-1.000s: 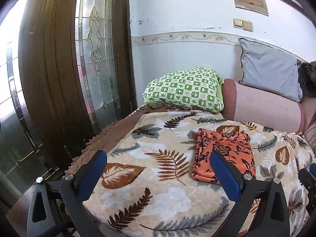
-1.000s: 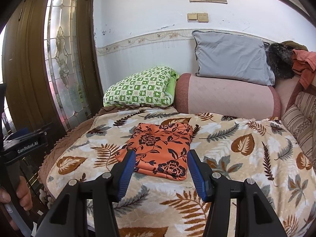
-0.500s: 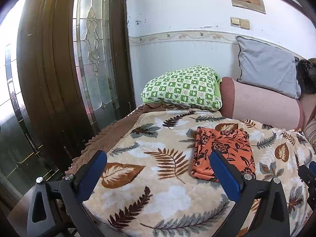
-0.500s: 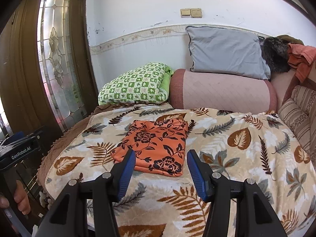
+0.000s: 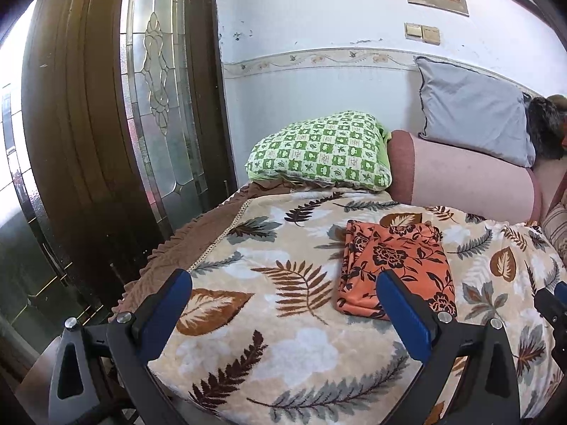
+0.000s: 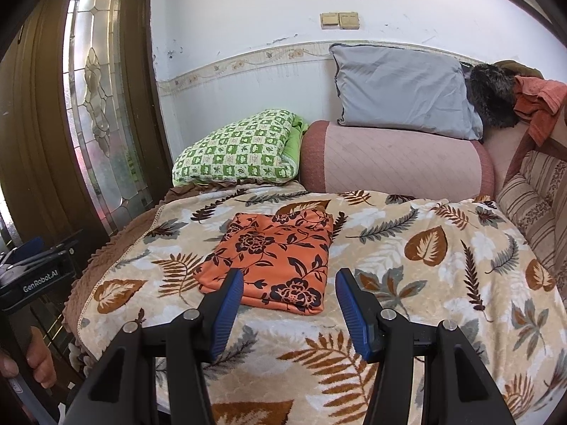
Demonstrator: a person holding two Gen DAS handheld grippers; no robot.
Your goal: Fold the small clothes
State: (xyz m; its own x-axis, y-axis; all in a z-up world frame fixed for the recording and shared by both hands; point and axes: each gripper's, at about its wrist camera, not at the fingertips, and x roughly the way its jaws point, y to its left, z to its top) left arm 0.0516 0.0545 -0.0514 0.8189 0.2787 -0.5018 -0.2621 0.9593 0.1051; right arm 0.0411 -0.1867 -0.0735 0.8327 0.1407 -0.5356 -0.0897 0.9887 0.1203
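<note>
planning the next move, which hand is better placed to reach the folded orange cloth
Right, probably. The right gripper frames the orange floral cloth between its open fingers. The left gripper is aimed at bare leaf-print blanket, the cloth off behind its right finger.

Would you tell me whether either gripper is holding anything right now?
Nothing is held: the left gripper and right gripper are open above the blanket, short of the folded orange cloth.
</note>
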